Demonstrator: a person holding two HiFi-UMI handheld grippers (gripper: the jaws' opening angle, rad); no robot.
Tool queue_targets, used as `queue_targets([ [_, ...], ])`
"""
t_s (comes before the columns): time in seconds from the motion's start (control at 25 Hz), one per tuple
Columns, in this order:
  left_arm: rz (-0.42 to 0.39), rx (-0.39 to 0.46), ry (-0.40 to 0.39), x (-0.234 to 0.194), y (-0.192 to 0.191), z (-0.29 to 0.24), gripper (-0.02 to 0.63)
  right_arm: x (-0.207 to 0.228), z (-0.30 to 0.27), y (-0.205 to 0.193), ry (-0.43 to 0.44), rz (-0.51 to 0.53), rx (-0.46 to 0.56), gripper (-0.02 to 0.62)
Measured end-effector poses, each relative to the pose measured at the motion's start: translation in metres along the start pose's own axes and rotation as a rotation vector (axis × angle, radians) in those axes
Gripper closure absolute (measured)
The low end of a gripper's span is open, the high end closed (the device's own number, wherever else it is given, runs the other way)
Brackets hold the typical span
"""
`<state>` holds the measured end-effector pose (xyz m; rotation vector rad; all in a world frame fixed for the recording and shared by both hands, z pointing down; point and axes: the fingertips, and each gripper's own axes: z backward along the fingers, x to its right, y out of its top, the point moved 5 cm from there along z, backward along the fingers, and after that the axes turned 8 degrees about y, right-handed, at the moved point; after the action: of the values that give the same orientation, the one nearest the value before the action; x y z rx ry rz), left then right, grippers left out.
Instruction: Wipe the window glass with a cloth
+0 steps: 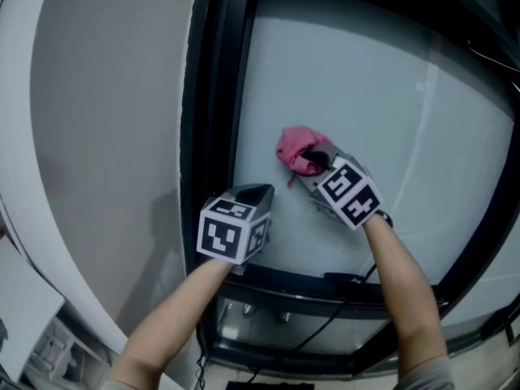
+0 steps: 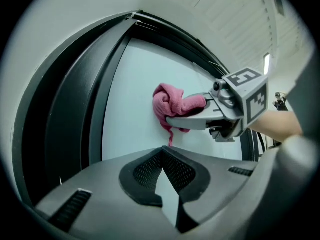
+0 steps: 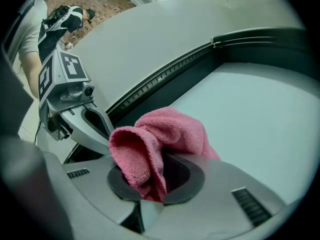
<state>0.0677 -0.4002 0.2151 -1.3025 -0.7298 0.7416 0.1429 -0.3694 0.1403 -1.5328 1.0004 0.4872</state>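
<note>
The cloth [image 1: 299,149] is a pink, nubbly terry rag, bunched into a soft lump with one thin corner hanging loose. It is pressed against the window glass [image 1: 390,96] in the pane's lower middle, a little in from the left edge. The right gripper [image 1: 315,162] has its fingers [image 3: 190,176] clenched on a fold of the cloth, which wells up out of the dark ribbed pads and spreads onto the pane. The left gripper [image 1: 256,192] hovers just beside it, low near the frame, with its grey moulded fingers [image 2: 145,171] closed tip to tip on nothing; it touches neither the cloth nor the other tool. The glass is a smooth, pale blue-grey sheet, matt and evenly lit. It sits in a broad black window frame [image 1: 215,96] with a ridged channel along the inner edge. Left of the frame runs a plain grey wall [image 1: 106,120]. A thin black cable [image 1: 325,323] trails below the sill.
</note>
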Motion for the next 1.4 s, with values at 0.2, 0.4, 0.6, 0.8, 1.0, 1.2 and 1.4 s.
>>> queue_targets([
  [0.2, -0.008, -0.041, 0.013, 0.005, -0.03, 0.004, 0.601, -0.033, -0.007, -0.029, 0.044, -0.065, -0.011, 0.557],
  [0.4, 0.018, -0.112, 0.019, 0.01, -0.076, 0.006, 0.601, -0.07, -0.018, -0.063, 0.096, -0.149, -0.025, 0.557],
  [0.6, 0.019, -0.166, 0.04, 0.012, -0.109, 0.013, 0.601, -0.107, -0.03, -0.094, 0.141, -0.216, -0.049, 0.557],
  [0.8, 0.009, -0.208, 0.051, 0.015, -0.138, 0.023, 0.601, -0.145, -0.042, -0.124, 0.195, -0.289, -0.083, 0.557],
  [1.0, -0.012, -0.255, 0.058, 0.015, -0.163, 0.034, 0.601, -0.174, -0.052, -0.15, 0.244, -0.336, -0.122, 0.557],
  [1.2, 0.009, -0.281, 0.081, 0.011, -0.177, 0.046, 0.601, -0.197, -0.064, -0.168, 0.317, -0.349, -0.17, 0.557],
  [1.4, 0.024, -0.301, 0.089, 0.007, -0.187, 0.054, 0.601, -0.218, -0.068, -0.182, 0.424, -0.368, -0.25, 0.557],
])
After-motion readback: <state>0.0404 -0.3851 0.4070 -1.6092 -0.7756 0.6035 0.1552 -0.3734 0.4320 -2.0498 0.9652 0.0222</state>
